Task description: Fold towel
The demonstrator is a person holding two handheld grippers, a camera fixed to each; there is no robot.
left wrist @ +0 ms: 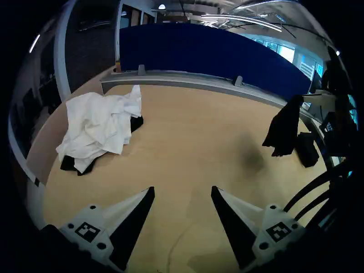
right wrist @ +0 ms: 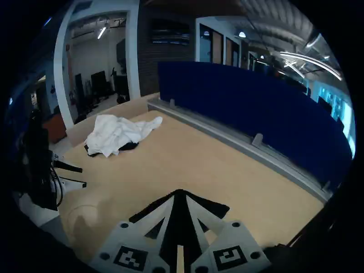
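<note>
1. The right claw [right wrist: 179, 194] is pressed together on a dark towel [right wrist: 211, 210]. It pinches 1 edge so the cloth hangs free at the right side of the table [left wrist: 195, 132].
2. The left claw [left wrist: 182, 188] hovers spread and empty over bare wood, probably ready to take a 2nd corner.
3. A heap of white cloth [left wrist: 98, 123] lies at the far left over something dark, well apart from both claws.
4. The table is pale, smooth wood. A blue screen [left wrist: 204, 50] stands along its far edge, with a dim office beyond.

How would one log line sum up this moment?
left tongs: open over table | right tongs: shut on black cloth | white towel: heaped on table
</note>
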